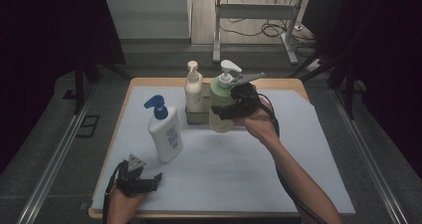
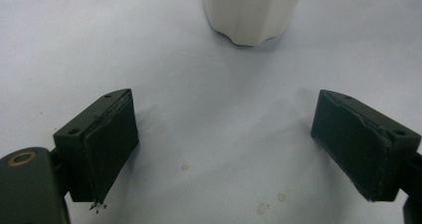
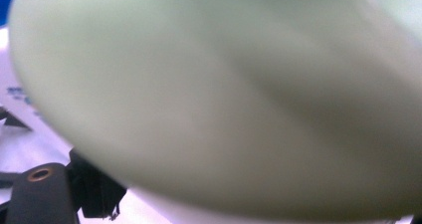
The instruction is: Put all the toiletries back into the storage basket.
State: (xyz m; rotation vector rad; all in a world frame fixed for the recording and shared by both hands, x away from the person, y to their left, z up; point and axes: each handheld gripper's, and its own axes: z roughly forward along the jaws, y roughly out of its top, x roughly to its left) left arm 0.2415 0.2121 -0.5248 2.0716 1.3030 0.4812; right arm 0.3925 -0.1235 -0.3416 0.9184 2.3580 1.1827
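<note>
A pale green pump bottle (image 1: 220,104) with a white pump head stands at the middle of the table, just in front of a grey holder (image 1: 198,117). My right gripper (image 1: 222,112) comes in from the right and is shut on its body. In the right gripper view the green bottle (image 3: 224,94) is blurred and very close, with one black finger (image 3: 97,191) under its left edge. My left gripper (image 1: 158,179) rests open near the front left edge. Between its spread jaws (image 2: 224,119) lies bare white sheet, with the base of a white bottle (image 2: 251,15) ahead.
A white bottle with a blue pump (image 1: 165,132) stands left of centre. A cream pump bottle (image 1: 193,88) sits in the grey holder at the back. The white sheet (image 1: 239,179) covers the wooden table. Metal rails (image 1: 54,154) flank the table.
</note>
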